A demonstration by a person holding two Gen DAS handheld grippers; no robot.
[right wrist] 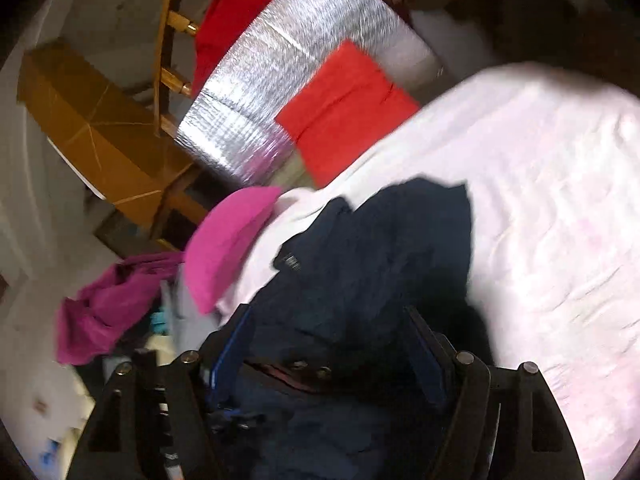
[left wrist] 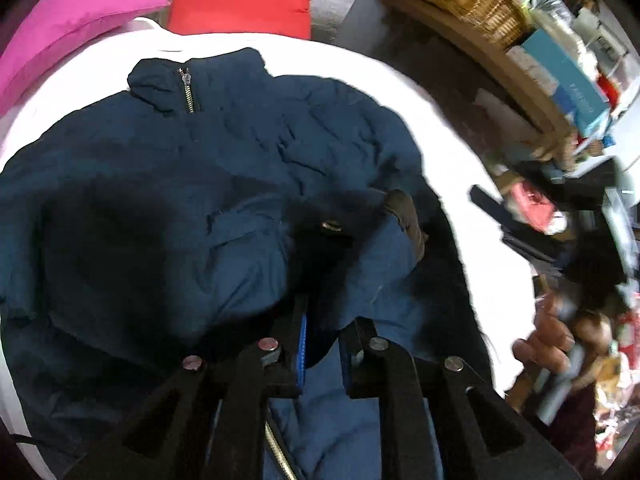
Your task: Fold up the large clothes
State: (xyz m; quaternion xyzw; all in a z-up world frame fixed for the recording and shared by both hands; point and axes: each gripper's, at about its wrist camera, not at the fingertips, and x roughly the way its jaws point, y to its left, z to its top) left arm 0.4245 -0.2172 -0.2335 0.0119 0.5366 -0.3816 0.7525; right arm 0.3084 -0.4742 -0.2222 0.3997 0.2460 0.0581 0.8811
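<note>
A white-sheeted bed point(left wrist: 440, 128) carries the navy jacket point(left wrist: 180, 184) (zipped collar) and a pink pillow point(left wrist: 68, 36).

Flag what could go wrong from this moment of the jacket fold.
The left gripper pinches only a narrow bit of the navy jacket, so the bulky fabric could slip out. The right gripper stands wide open around jacket fabric, so that side may sag or unfold. The white sheet underneath could drag along.

A dark navy quilted puffer jacket point(left wrist: 224, 168) lies front-up on a white bed sheet point(left wrist: 100, 80), its stand-up collar at the far end and its brass-toothed zip closed at the neck. The padded body is rumpled, and a sleeve with a darker cuff is folded across its near right part.
</note>
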